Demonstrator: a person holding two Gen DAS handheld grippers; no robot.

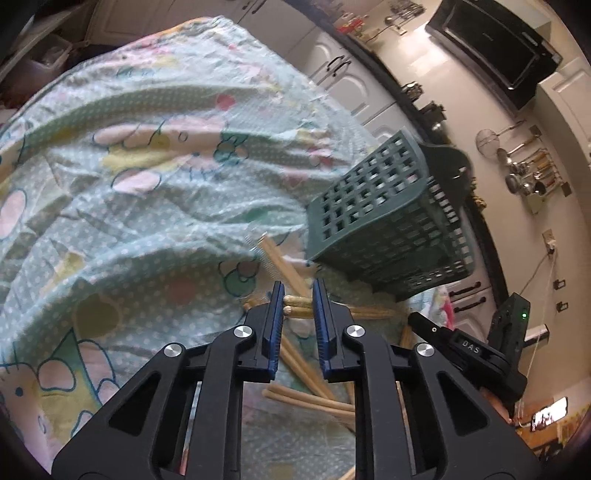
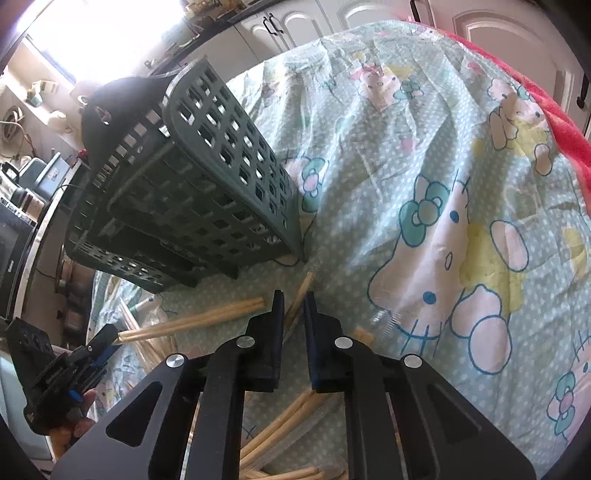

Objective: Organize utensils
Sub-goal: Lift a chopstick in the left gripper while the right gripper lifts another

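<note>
Both grippers are working the chopstick pile beside the basket.
The left gripper (image 1: 298, 299) is clamping a chopstick pair (image 1: 297, 306) by its ends, while the right gripper (image 2: 294, 308) is hanging jaws-apart over a single stick (image 2: 300, 295). Loose chopsticks (image 2: 284, 439) are lying scattered on the cloth (image 2: 424, 155), just beside the green basket (image 2: 192, 184).

Home kitchen. White cabinet doors (image 1: 343, 79) with dark handles run under a dark countertop (image 1: 417, 107). Black microwave (image 1: 495, 48) mounted high on the wall. Ladles and a strainer hang from a wall rack (image 1: 524, 166). Wall socket (image 1: 549, 240) with a cable plugged in. Bright window (image 2: 110, 33) over the counter, small items on the sill. Work surface draped in a cartoon-cat bedsheet (image 2: 424, 166), household stuff.
</note>
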